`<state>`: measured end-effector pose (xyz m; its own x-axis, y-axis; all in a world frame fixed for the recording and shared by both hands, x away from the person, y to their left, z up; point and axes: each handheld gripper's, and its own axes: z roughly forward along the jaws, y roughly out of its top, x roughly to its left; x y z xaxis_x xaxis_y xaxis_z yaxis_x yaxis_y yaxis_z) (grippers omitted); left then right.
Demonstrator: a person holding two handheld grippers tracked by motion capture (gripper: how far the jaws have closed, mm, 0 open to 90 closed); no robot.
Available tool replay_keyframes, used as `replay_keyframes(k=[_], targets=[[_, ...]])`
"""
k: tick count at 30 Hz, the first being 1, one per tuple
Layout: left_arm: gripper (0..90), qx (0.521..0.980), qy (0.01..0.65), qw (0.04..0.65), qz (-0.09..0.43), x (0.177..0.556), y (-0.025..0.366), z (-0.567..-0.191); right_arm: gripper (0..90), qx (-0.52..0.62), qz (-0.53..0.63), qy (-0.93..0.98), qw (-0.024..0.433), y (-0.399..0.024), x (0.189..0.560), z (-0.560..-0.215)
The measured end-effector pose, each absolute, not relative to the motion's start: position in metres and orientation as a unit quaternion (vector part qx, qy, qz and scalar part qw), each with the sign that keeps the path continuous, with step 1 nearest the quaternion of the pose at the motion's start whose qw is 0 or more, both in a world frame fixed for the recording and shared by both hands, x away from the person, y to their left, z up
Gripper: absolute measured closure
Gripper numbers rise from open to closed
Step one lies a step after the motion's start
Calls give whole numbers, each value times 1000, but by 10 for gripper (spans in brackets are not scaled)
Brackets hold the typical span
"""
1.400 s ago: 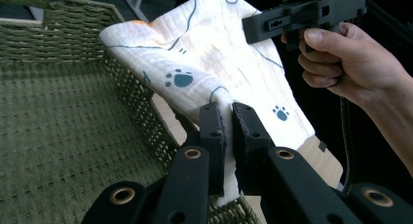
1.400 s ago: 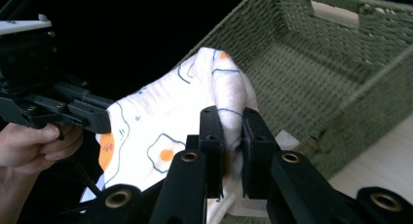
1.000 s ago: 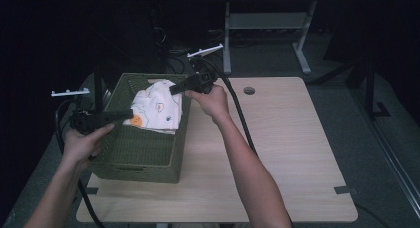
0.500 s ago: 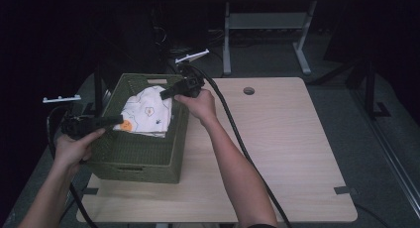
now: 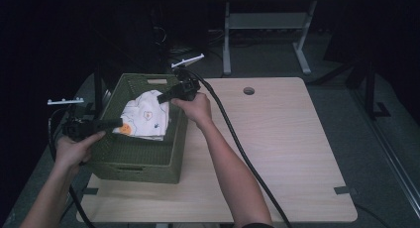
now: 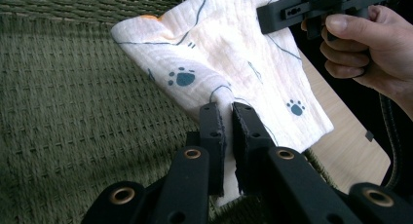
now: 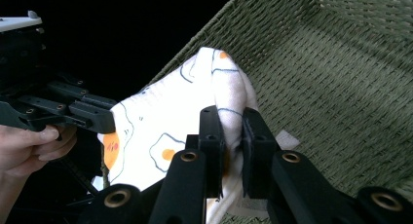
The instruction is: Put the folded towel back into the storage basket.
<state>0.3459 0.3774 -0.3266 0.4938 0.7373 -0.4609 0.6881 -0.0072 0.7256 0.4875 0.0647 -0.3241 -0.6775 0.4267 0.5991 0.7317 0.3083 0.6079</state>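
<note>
1. Pale wooden table [image 5: 277, 153] stands in a dark room, bearing a green woven basket [image 5: 133, 161] at its left side.
2. White cloth printed with fried eggs and paw marks [image 5: 146, 116] hangs over the basket – stretched between both tools.
3. Left gripper [image 6: 228, 118] is clamped on one cloth edge.
4. Right gripper [image 7: 230, 121] pinches a bunched fold – jaws nearly together.

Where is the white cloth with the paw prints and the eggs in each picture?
High view: the cloth is left of centre, over the green basket.
Left gripper view: upper middle, pinched by the near jaws.
Right gripper view: centre, pinched by the near jaws.
Shared landmark: the basket's woven wall.
</note>
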Motion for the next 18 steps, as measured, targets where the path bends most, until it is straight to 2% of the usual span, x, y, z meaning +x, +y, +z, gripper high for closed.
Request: replay_keyframes(k=[14,15,16,17,18], targets=[[831,713,512,477,34,350,379,-335,795,-367,-456,-793,169,69,492,-333],[820,714,515,471,43,351,378,-335,767,-368,-455,-794,167,70,492,-334],[775,716,524,459,56,351,378,-336,690,-370,-451,-796,162,71,493,-335],[691,713,531,453,61,352,378,-337,611,-377,-446,-796,157,71,495,-336],[669,712,533,453,57,352,379,-337,601,-384,-442,-796,152,71,496,-338]])
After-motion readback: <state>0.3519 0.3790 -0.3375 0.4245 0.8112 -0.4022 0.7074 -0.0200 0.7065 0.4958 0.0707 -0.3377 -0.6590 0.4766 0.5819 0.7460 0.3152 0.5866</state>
